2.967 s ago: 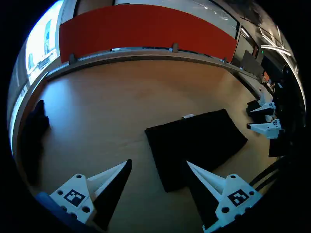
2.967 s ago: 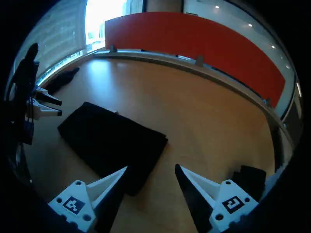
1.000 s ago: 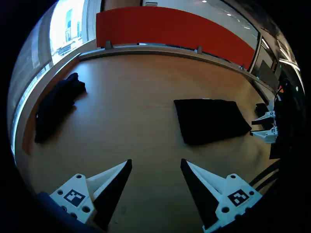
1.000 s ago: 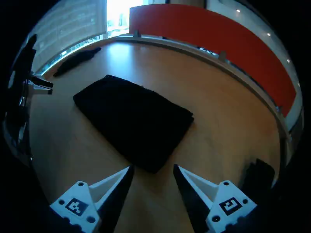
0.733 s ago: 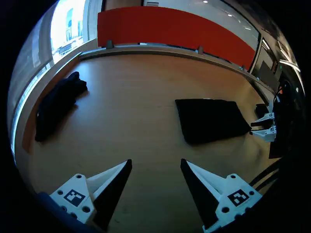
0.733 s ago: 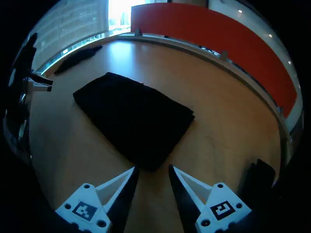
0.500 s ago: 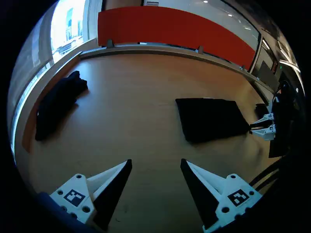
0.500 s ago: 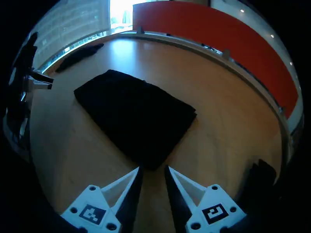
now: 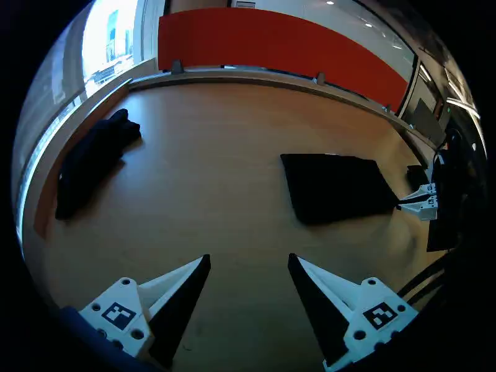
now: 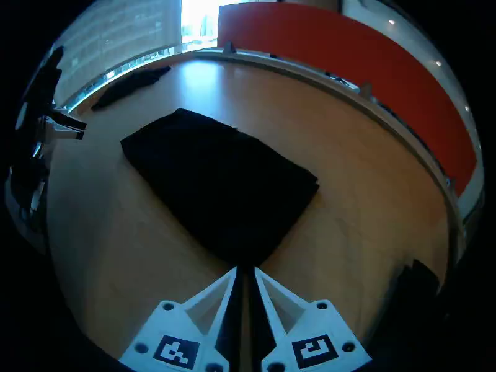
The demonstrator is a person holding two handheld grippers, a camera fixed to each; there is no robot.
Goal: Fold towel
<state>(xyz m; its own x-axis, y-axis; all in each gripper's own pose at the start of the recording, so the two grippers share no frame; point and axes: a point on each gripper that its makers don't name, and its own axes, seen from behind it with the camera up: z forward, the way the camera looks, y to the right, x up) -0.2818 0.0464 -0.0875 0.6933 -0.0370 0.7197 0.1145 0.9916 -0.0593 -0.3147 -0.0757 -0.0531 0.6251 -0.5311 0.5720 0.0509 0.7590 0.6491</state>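
**Right gripper closes at the towel's corner**

The right gripper [image 10: 245, 271] has drawn its fingers from well apart to almost touching, with only a thin slit left between them. Its tips sit at the nearest corner of the towel [image 10: 223, 186]; whether they pinch the cloth I cannot tell. The left gripper [image 9: 248, 257] stands wide, empty, well short of the towel [image 9: 338, 186].

The towel lies flat and folded on the wooden table [image 9: 204, 155]. A heap of dark cloth [image 9: 90, 161] lies far to the towel's left, by the table's edge, and a red panel [image 9: 279, 40] stands beyond the towel. Nothing lies on the towel.

In the right gripper view the towel's long axis runs diagonally, from far left to near right, one corner pointing at the fingers.
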